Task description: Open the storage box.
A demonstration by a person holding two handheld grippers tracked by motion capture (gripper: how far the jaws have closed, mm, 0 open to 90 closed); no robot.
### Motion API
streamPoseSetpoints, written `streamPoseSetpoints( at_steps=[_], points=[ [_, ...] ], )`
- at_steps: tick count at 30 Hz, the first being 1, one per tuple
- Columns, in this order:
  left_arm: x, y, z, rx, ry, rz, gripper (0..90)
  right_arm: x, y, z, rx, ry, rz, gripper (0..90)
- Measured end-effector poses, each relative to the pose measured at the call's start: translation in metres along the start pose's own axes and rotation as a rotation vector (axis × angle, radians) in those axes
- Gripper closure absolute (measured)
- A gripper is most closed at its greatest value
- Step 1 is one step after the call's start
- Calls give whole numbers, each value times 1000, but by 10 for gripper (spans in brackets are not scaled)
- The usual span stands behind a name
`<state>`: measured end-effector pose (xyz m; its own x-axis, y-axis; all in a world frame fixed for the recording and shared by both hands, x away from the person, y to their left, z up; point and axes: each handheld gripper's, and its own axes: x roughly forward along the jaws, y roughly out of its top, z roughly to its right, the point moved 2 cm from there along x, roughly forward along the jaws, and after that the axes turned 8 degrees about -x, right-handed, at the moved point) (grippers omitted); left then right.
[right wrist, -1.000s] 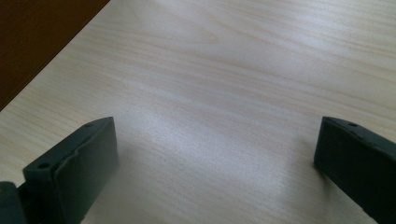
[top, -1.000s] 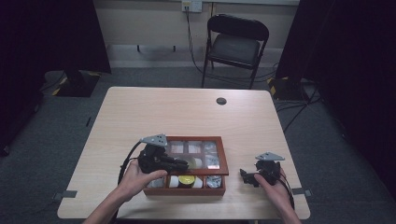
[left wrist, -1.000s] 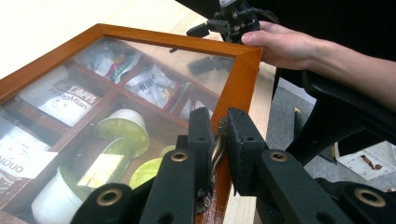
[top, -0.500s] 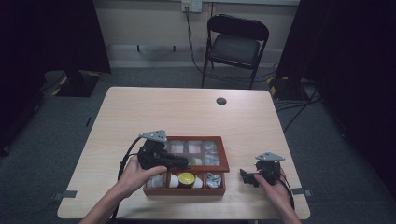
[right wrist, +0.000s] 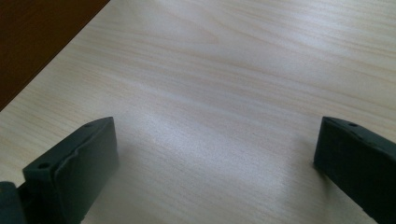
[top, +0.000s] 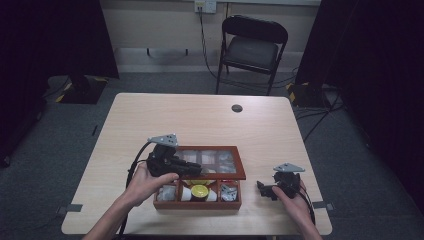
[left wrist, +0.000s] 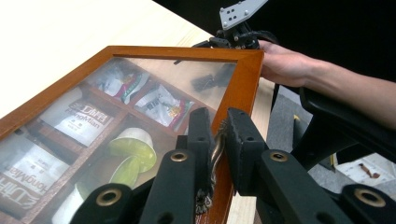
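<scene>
A wooden tea box (top: 165, 203) sits near the table's front edge. Its glass-paned lid (top: 210, 161) is raised and tilted over it. My left gripper (top: 192, 171) is shut on the lid's front frame (left wrist: 245, 79), pinching a small metal clasp (left wrist: 217, 142) between its pads. Through the glass I see tea sachets (left wrist: 81, 122) and a yellow-green capsule (left wrist: 134, 145) in the compartments. My right gripper (top: 264, 190) rests on the table right of the box, apart from it. It is open (right wrist: 215, 154) with bare tabletop between its fingers.
The box's dark wooden side (right wrist: 37, 32) lies just left of the right gripper. A small dark disc (top: 237, 108) lies at the table's far side. A folding chair (top: 252, 47) stands behind the table.
The left gripper has lifted the lid's front edge higher, drawing up and slightly left, so the front compartments are now uncovered. The right gripper has stayed still.
</scene>
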<state>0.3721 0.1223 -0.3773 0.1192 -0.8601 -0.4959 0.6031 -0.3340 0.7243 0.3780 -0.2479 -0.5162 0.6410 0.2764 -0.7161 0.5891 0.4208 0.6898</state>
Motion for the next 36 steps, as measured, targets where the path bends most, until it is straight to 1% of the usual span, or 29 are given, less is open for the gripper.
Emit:
streamPoseSetpoints(
  at_steps=[2,3,7,14,16,19,25,29,31,33,34,36],
  points=[
    [0,2,1,8,3,-7,806,0,0,0,-1,0,0,0],
    [-1,3,1,7,6,-3,806,0,0,0,-1,0,0,0],
    [-3,6,-2,-9,-14,0,807,0,0,0,-4,0,0,0],
    [-6,14,-3,-6,-11,4,807,0,0,0,-4,0,0,0],
    [-6,16,-3,-1,-10,3,808,0,0,0,-4,0,0,0],
    [-7,19,-2,21,6,3,808,0,0,0,-5,0,0,0],
    [-9,22,-1,32,13,3,809,0,0,0,-6,-1,0,0],
    [-8,23,-2,29,10,0,810,0,0,0,-6,-1,0,0],
    [-9,23,-2,19,7,1,809,0,0,0,-4,-1,0,0],
    [-9,23,-2,21,10,0,809,0,0,0,-5,-1,0,0],
    [-8,23,-2,14,4,-10,810,0,0,0,-4,-2,0,0],
    [-8,24,-3,11,-1,-7,810,0,0,0,-3,-2,0,0]
  ],
)
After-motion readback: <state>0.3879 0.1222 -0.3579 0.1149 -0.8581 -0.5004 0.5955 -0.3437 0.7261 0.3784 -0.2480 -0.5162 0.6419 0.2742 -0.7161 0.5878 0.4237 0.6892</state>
